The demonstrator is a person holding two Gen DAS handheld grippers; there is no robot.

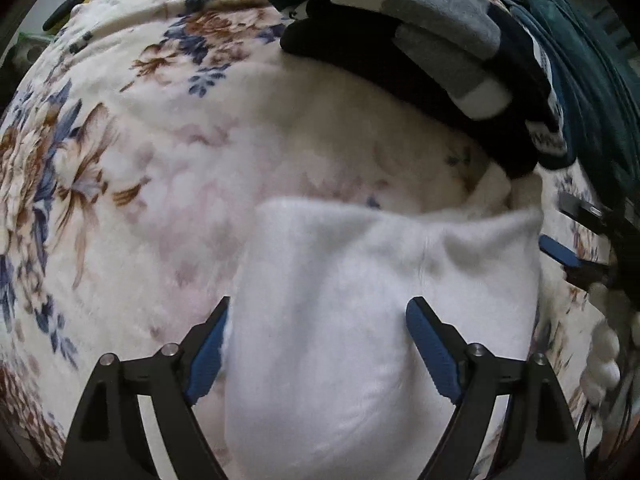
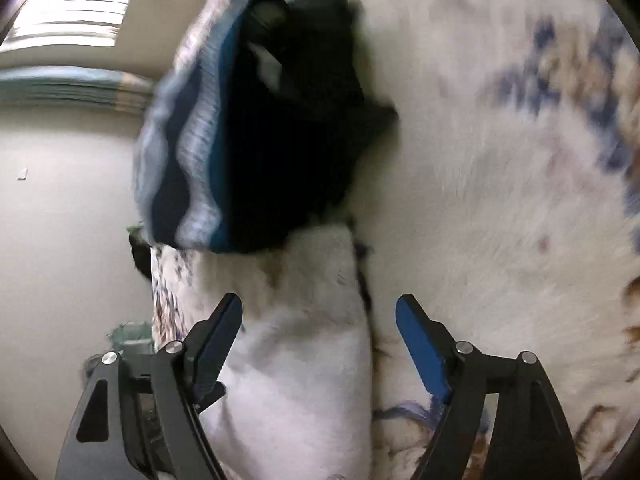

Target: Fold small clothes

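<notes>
A white fleecy garment (image 1: 372, 304) lies folded on the floral blanket (image 1: 120, 160) in the left wrist view, directly under and between the fingers. My left gripper (image 1: 318, 312) is open over its near part, touching nothing firmly. In the right wrist view the same white garment (image 2: 304, 344) lies below the open right gripper (image 2: 320, 312), which holds nothing. This view is blurred. My right gripper's blue pad (image 1: 556, 250) shows at the garment's right edge in the left wrist view.
A pile of dark clothes (image 1: 420, 40) with grey and white panels lies at the back right, beside a teal garment (image 1: 592, 80). In the right wrist view a dark pile with a blue striped piece (image 2: 256, 128) sits beyond the white garment. The blanket's edge (image 2: 160, 280) drops off at left.
</notes>
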